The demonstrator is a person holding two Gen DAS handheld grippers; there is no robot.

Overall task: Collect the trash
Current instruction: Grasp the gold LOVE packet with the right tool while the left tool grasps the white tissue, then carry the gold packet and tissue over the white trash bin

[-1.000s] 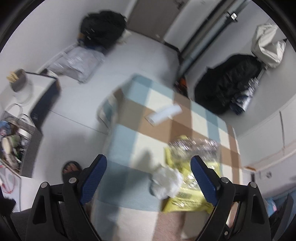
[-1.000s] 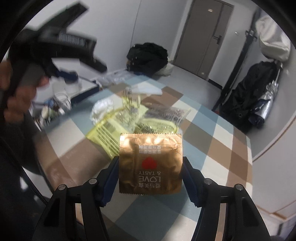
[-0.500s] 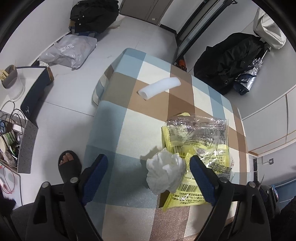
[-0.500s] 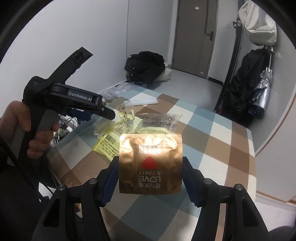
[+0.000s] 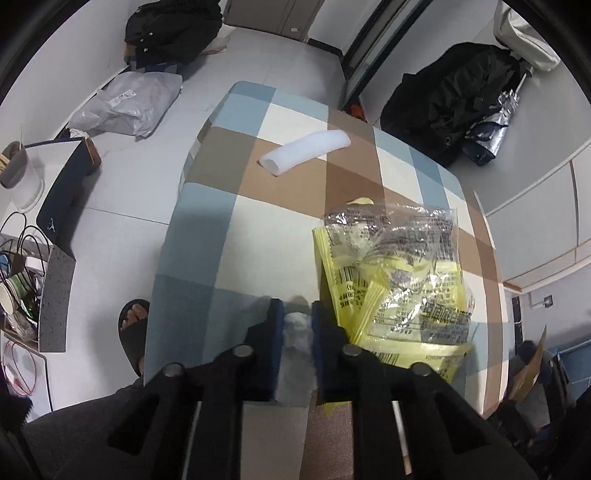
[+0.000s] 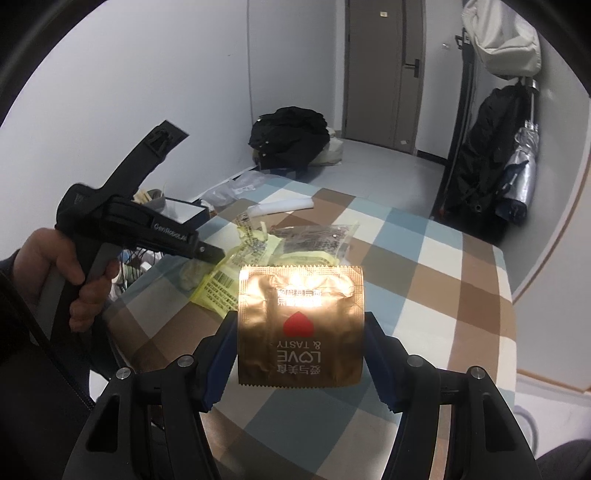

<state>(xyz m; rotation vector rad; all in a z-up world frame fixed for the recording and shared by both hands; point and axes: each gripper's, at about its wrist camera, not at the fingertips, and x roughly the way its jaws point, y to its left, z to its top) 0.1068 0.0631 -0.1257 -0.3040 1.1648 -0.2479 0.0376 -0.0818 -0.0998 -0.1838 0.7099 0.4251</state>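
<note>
My left gripper (image 5: 297,317) is shut on a crumpled white tissue (image 5: 295,332) at the near edge of the checked table (image 5: 236,221). Beside it to the right lie yellow and clear plastic wrappers (image 5: 395,273). A white paper roll (image 5: 304,150) lies farther back. My right gripper (image 6: 301,325) is shut on a gold foil snack packet (image 6: 300,325) and holds it upright above the table. In the right wrist view the left gripper (image 6: 207,254) is at the left, over the tissue (image 6: 192,273) and the wrappers (image 6: 295,243).
On the floor left of the table are a grey plastic bag (image 5: 129,103), a black bag (image 5: 170,33) and a dark blue box (image 5: 68,184). A sandalled foot (image 5: 135,325) is near the table's front left corner. Black coats hang at the right (image 5: 450,99).
My left gripper has closed on the white tissue, which lay between its open fingers before. My right gripper still holds the gold packet and has tilted up slightly.
</note>
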